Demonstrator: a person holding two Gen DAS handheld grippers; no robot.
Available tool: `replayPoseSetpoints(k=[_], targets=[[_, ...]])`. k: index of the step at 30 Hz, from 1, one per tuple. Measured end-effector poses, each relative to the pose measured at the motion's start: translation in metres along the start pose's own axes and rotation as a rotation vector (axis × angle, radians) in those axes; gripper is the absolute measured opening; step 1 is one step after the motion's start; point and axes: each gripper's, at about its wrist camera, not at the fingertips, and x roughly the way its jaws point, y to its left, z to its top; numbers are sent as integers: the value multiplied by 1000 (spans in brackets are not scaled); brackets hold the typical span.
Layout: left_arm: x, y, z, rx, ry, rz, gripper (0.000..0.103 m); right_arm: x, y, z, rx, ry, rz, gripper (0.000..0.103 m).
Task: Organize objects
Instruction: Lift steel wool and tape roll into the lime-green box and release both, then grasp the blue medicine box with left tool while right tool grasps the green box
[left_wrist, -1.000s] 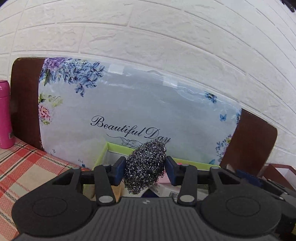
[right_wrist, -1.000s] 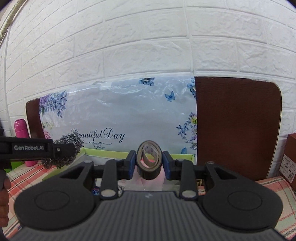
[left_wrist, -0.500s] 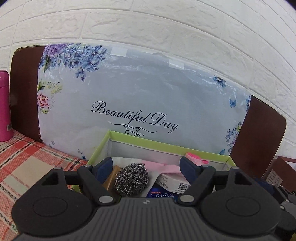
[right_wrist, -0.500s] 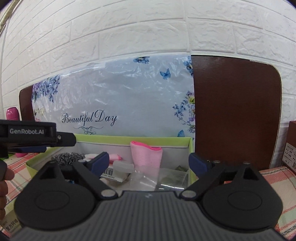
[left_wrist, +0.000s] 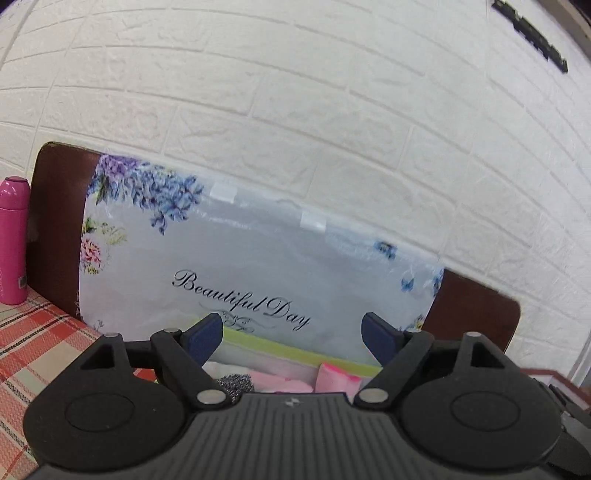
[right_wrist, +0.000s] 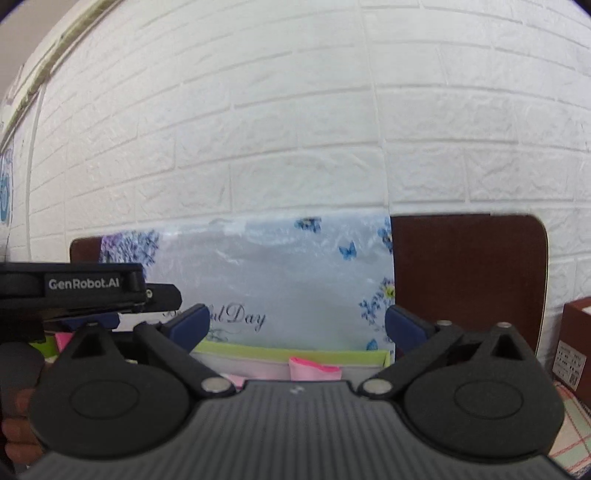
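My left gripper (left_wrist: 291, 328) is open, its jaws still opening, with nothing between them. Just below it a steel wool ball (left_wrist: 234, 384) lies inside the green-rimmed box (left_wrist: 295, 352), next to a pink item (left_wrist: 336, 376). My right gripper (right_wrist: 297, 325) is also open and still widening, empty, and hangs over the same box (right_wrist: 277, 352) and pink item (right_wrist: 314, 369). The tape roll is hidden from both views. The left gripper's black body (right_wrist: 85, 291) shows side-on at the left of the right wrist view.
A floral "Beautiful Day" board (left_wrist: 258, 266) leans on a brown panel (left_wrist: 55, 229) against the white brick wall. A pink bottle (left_wrist: 13, 240) stands far left on the checked cloth (left_wrist: 33, 343). A brown box (right_wrist: 572, 343) sits at the right. A hand (right_wrist: 18, 424) holds the left tool.
The left gripper let go of the steel wool, which dropped into the box. The right gripper released the tape roll. Both opened wide and drew back and upward.
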Motion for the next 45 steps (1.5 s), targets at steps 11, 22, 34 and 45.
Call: replayPoseSetpoints(k=[11, 22, 34, 45], targets=[[-49, 0, -21, 175, 133, 67, 86, -41, 4, -18, -76, 185, -26, 103], [-24, 21, -44, 189, 282, 65, 86, -33, 2, -57, -199, 349, -110, 103], [6, 42, -65, 239, 451, 129, 82, -9, -53, -96, -78, 592, -96, 102], [9, 45, -67, 179, 492, 49, 41, 1, -27, -111, -49, 643, 62, 62]])
